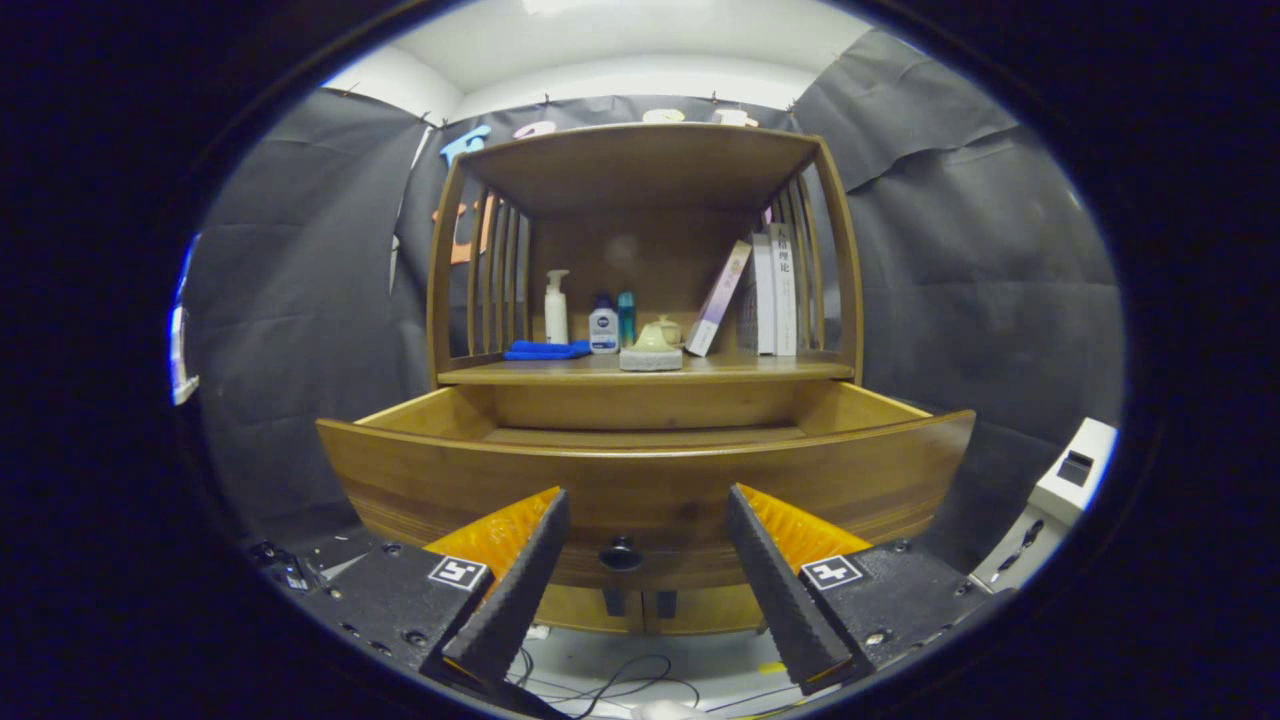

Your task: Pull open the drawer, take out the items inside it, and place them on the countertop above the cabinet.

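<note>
- Gripper (647, 498): fingers spread wide, holding nothing, either side of the drawer's knob (620, 553).
- Drawer (645, 480): pulled open below the countertop (700, 371); contents hidden behind its front panel.
- Countertop, front edge: teapot (653, 340); left side: blue cloth (546, 350), bottles (556, 307); right side: books (770, 295).

It was a recording booth dressed as a home corner: black cloth walls (960, 260) hung behind a wooden cabinet (645, 300) whose shelf held toiletry bottles (603, 325), a folded blue cloth (546, 350), a small teapot (654, 338) and books (772, 292), while loose cables (610, 685) lay on the floor.
</note>
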Demonstrator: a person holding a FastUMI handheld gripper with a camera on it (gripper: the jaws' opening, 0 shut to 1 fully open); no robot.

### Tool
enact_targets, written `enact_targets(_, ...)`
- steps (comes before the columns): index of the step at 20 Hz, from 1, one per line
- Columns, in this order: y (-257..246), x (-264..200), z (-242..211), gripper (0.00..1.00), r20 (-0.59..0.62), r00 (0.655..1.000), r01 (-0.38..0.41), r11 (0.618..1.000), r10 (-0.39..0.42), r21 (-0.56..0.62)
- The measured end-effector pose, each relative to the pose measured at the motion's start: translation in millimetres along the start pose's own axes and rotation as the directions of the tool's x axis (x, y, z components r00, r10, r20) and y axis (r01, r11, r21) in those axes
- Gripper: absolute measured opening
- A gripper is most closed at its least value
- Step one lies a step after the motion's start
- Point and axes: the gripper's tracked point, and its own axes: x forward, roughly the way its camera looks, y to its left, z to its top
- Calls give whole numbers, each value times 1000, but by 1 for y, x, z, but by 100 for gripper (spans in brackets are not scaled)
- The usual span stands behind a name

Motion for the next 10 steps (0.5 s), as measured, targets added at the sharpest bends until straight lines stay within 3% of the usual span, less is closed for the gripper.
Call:
enact_targets(6, 10, 17, -1, 99, -19, 999, 31, 999, -30, 38)
enact_targets(10, 12, 19, -2, 99, 2, 999, 40, 999, -40, 1)
